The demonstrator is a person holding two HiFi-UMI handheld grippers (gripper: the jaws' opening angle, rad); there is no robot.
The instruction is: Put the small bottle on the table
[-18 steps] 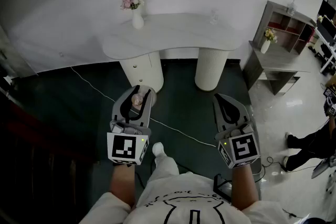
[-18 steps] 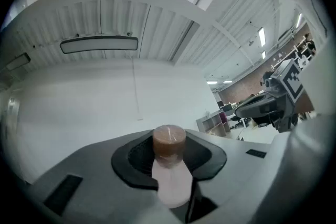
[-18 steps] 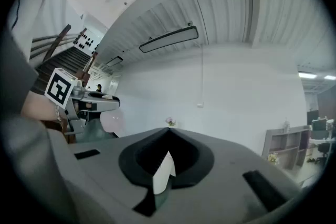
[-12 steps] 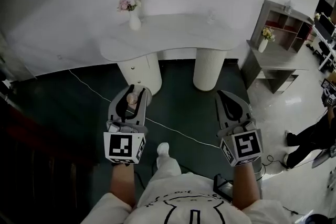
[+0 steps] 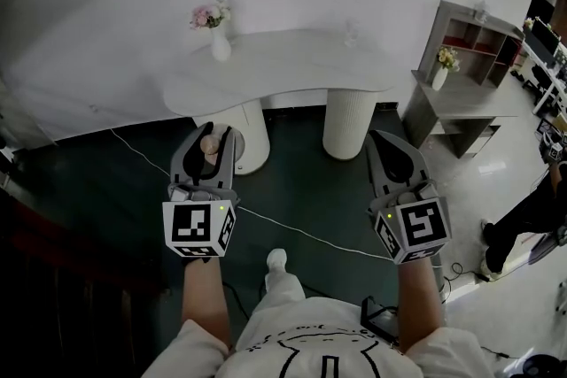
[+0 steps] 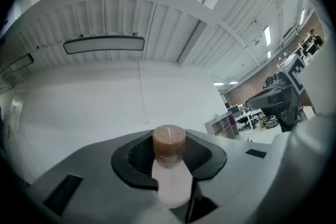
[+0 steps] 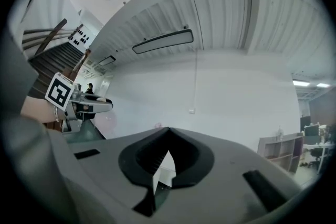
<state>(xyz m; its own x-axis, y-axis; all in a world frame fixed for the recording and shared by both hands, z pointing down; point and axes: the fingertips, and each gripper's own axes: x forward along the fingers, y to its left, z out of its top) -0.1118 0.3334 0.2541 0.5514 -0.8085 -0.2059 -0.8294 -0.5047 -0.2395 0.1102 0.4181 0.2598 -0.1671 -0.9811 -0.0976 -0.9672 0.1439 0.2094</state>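
Head view: your left gripper (image 5: 210, 135) holds the small pale-pink bottle with a round brown cap (image 5: 209, 144) short of the white curved-edge table (image 5: 292, 71).
Both your forearms reach forward, well apart, over the dark green floor (image 5: 115, 181). The left jaws clamp the bottle's body, its cap standing above them. Your right gripper (image 5: 383, 140) has its jaws drawn together, holding nothing. The table's front edge lies just ahead; a white vase of pink flowers (image 5: 219, 44) stands at its left end.

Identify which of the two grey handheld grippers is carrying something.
The left gripper: a small pale bottle with a brown cap is clamped in its jaws, while the right gripper has jaws shut on nothing.
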